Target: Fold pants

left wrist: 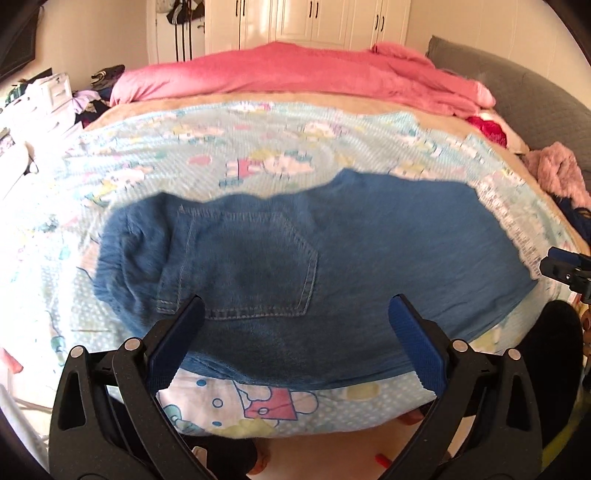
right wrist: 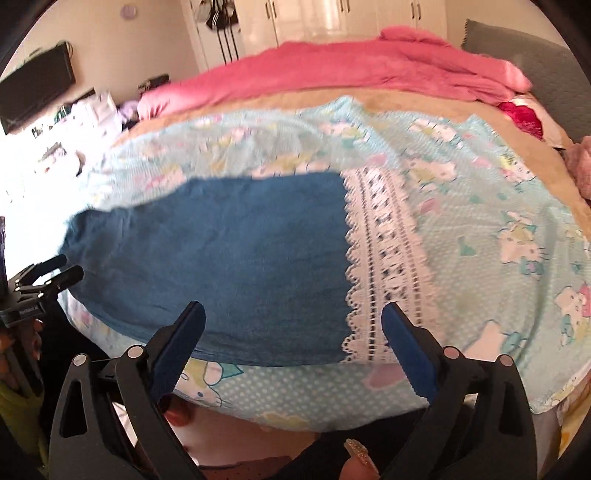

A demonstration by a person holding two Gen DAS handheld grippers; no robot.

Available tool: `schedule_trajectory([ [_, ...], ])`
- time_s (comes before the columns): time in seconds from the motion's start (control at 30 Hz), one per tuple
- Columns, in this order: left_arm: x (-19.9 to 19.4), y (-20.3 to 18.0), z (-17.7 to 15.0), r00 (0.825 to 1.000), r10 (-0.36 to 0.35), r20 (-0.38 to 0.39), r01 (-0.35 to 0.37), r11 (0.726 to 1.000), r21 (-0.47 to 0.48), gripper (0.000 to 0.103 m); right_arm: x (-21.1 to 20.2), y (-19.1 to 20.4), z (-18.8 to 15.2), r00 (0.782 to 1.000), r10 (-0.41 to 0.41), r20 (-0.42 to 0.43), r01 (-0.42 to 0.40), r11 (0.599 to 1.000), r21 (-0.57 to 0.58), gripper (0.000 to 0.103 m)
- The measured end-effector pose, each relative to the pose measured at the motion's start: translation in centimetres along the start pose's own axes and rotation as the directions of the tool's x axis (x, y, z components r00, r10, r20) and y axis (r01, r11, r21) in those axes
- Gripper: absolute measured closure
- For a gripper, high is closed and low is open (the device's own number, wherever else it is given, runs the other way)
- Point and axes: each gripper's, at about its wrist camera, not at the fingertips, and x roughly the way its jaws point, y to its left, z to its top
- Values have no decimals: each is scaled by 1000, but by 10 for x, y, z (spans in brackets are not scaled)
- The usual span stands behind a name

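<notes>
Blue denim pants (left wrist: 295, 266) lie flat on the bed, waist and back pocket (left wrist: 258, 266) to the left, legs running right. In the right wrist view the legs (right wrist: 221, 258) end in a white lace hem (right wrist: 384, 258). My left gripper (left wrist: 297, 306) is open and empty, hovering above the pocket area near the bed's front edge. My right gripper (right wrist: 293, 314) is open and empty, above the lower legs near the lace. Each gripper shows at the edge of the other's view: the right gripper (left wrist: 565, 269) and the left gripper (right wrist: 44, 273).
The bed carries a light blue cartoon-print sheet (left wrist: 258, 147) and a pink blanket (left wrist: 295, 70) at the far side. A grey headboard (left wrist: 517, 85) stands at right. White wardrobes (left wrist: 306, 22) line the back wall. Cluttered shelves (left wrist: 44, 103) stand at left.
</notes>
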Motion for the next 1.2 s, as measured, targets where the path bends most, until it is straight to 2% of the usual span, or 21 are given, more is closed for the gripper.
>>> schedule_trajectory([
  [0.3,-36,-16,12,997,-25,79,24,1000,9,9,-54,-2,10,987,-22,161,22,1000,2,5],
  [0.47,-47,-26,20,994,-44,101,43,999,14,9,-69,-5,12,980,-34,198,33,999,6,4],
  [0.73,-41,-52,31,993,-69,96,63,996,62,9,-80,-22,6,974,-61,219,52,998,48,4],
  [0.9,-30,-72,39,993,-84,84,75,992,99,9,-83,-36,3,968,-106,227,92,993,74,4],
  [1.2,-7,-106,54,992,-111,58,99,980,175,9,-76,-55,-3,964,-153,217,131,985,113,4],
])
